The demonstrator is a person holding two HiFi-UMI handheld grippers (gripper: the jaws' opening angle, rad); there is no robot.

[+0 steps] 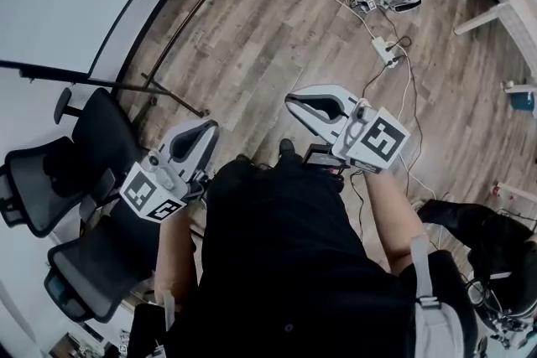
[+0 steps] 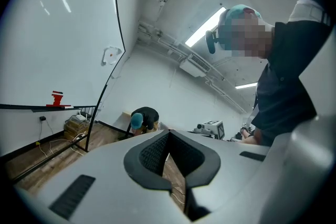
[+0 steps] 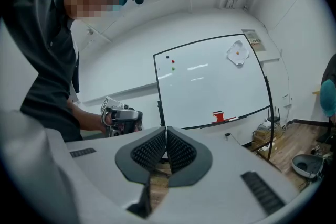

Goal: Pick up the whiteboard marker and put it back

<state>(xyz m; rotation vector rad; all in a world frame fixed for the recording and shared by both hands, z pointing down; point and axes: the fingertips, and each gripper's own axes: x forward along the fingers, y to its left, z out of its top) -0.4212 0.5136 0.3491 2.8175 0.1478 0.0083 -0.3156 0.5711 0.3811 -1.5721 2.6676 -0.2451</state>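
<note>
My left tongs [image 2: 168, 150] and right tongs [image 3: 165, 147] are shut, empty. The marker [image 3: 234, 118] lies lengthwise on the whiteboard [image 3: 210, 81] ledge, far left, probably nearer the left.

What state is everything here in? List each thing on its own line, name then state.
left gripper: shut, nothing between its jaws.
right gripper: shut, nothing between its jaws.
whiteboard marker: lying on the whiteboard's ledge, not held.
whiteboard: upright on its stand, nearly blank.
office chairs: unoccupied.
</note>
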